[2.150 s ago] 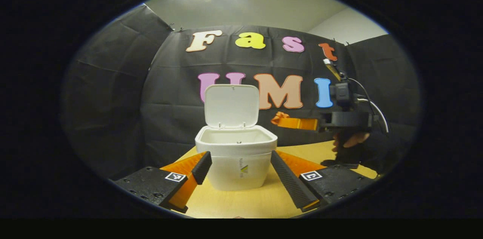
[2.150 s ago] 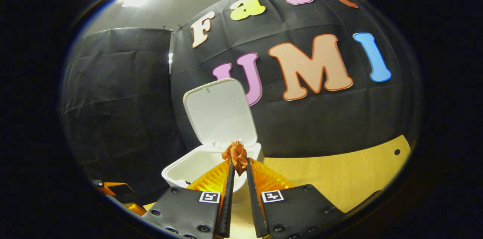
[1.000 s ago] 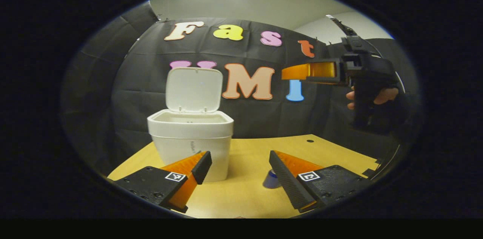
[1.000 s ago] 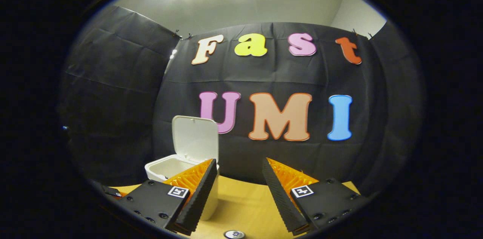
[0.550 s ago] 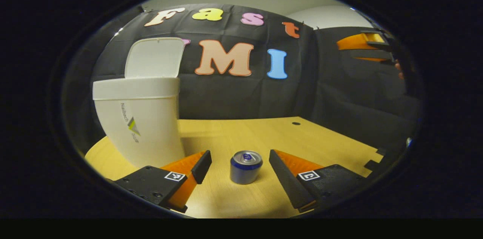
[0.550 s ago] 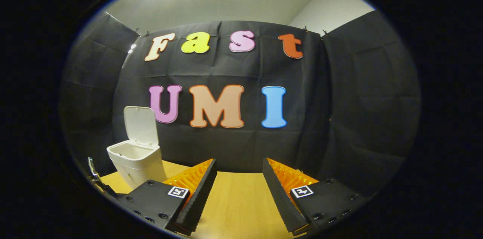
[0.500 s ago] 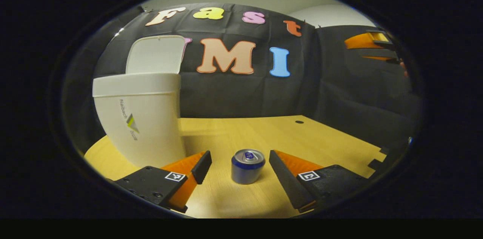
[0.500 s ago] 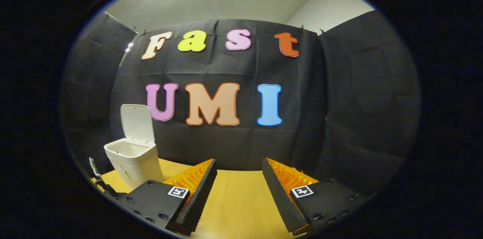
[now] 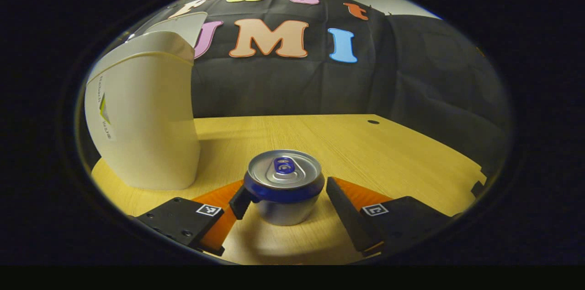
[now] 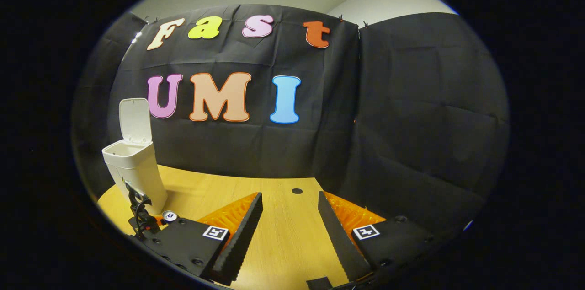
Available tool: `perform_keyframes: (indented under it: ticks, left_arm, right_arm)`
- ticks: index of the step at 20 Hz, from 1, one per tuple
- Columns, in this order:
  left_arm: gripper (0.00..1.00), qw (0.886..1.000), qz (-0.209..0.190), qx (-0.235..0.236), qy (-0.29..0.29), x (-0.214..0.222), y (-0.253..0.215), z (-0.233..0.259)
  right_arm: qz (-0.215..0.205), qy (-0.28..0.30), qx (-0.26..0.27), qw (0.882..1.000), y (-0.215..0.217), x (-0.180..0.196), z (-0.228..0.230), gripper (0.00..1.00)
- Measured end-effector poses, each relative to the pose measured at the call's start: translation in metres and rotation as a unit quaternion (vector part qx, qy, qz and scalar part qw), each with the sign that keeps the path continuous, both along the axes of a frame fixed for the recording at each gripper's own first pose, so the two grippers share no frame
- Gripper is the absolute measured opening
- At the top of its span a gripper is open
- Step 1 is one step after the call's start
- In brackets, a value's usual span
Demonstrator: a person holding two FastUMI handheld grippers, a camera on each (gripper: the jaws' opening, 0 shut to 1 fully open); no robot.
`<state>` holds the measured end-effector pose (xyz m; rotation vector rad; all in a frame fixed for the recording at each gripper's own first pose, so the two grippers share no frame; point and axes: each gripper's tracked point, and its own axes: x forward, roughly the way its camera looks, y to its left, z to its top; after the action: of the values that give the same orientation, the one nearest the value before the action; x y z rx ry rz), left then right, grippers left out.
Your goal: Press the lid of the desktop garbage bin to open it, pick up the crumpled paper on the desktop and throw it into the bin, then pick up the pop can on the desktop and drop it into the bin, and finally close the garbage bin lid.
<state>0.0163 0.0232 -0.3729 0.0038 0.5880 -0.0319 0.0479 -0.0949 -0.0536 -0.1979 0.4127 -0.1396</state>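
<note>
On the table [image 9: 365, 153], one pop can [image 9: 284, 185] stands between the left gripper's [image 9: 284, 198] wide jaws.

Left gripper [image 9: 285, 198] dropping low, closing in until pop can [image 9: 284, 185] sits between open fingers. Right gripper [image 10: 289, 217] pulling away from bin [image 10: 135, 166], paper gone from its fingers.
</note>
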Motion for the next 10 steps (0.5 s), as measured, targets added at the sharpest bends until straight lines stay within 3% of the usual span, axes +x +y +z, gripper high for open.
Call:
perform_keyframes:
  ticks: [1, 2, 4, 10]
  left_arm:
    - [0.90, 1.000, 0.001, 0.001, 0.003, -0.001, -0.001, 0.002]
    - [0.78, 1.000, -0.002, 0.002, 0.007, 0.002, -0.003, 0.003]
    - [0.76, 1.000, -0.007, 0.006, -0.009, 0.003, -0.008, 0.026]
    - [0.73, 0.993, -0.034, 0.015, -0.113, 0.045, -0.014, 0.168]
  right_arm:
    - [0.005, 0.002, -0.003, 1.000, 0.001, -0.003, -0.001, 0.83]
    - [0.011, 0.001, -0.005, 1.000, 0.004, -0.004, 0.001, 0.83]
    - [0.023, -0.003, -0.003, 1.000, 0.010, -0.005, 0.003, 0.83]
    - [0.048, -0.029, 0.053, 0.997, 0.035, -0.003, 0.008, 0.83]
